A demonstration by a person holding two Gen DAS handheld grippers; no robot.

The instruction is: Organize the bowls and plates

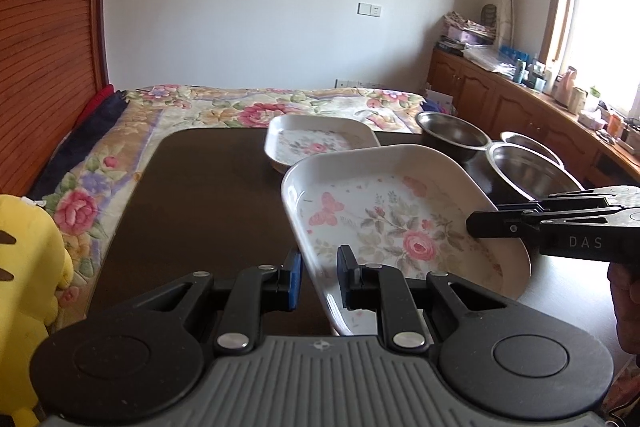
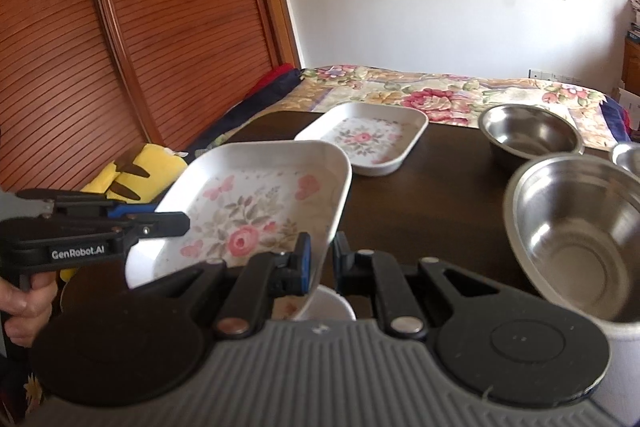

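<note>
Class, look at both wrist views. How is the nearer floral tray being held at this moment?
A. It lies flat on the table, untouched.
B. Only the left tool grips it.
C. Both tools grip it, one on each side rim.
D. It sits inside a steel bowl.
C: the nearer floral tray is tilted above the table, its rim pinched by the left tool and by the right tool.

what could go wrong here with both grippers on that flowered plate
1. The near floral plate is lifted and tilted, pinched only at its thin rims by the left gripper and right gripper; uneven pulling could slip it.
2. The steel bowl sits close beside it; a swing could knock it.
3. Stacking onto the far floral plate askew could chip the rims.
</note>
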